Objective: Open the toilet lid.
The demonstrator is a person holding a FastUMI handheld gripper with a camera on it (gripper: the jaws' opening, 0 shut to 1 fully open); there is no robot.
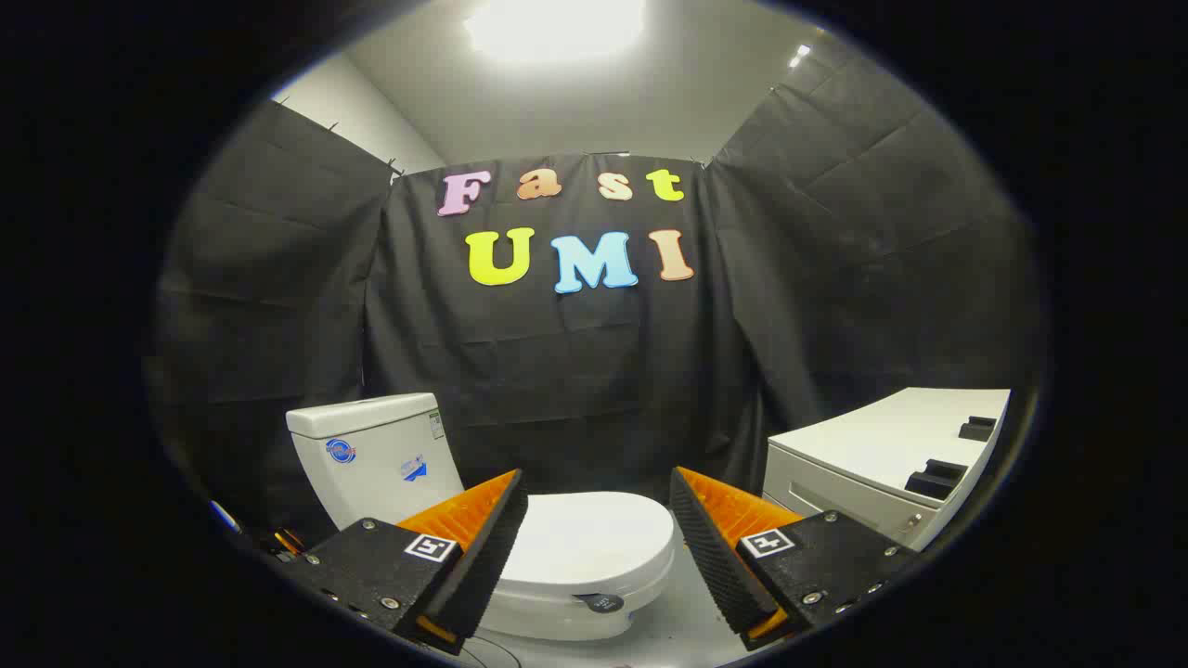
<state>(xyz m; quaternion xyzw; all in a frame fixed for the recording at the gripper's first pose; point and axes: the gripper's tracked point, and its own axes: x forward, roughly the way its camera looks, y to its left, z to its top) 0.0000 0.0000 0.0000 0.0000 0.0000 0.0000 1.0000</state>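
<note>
We see the gripper [599,506] with its two fingers spread wide apart and nothing held between them. Each finger [483,547] is a wedge that narrows toward its tip, and its inner face carries a finely ribbed, rubbery-looking pad. At the base of each finger sits a flat block with small screws and a square printed marker.

Between the fingers and just ahead of them lies the toilet lid [589,538]. It is down, closed flat over the bowl. The lid is a smooth, glossy white oval, softly rounded at the rim, and neither finger touches it. A small dark round piece [603,603] sits at the front edge below the lid; we cannot tell what it is, as it is small and dim.

Beyond the left finger rises the cistern [371,455], a boxy white ceramic tank with a flat cap and a couple of small stickers on its face. It belongs to the same toilet and stands behind the lid.

To the right, beyond the other finger, we see a white cabinet [863,455] with a flat matt top and a drawer-like front. Two small dark blocks [937,478] rest on its top. Black cloth, creased into squares, hangs behind everything.
</note>
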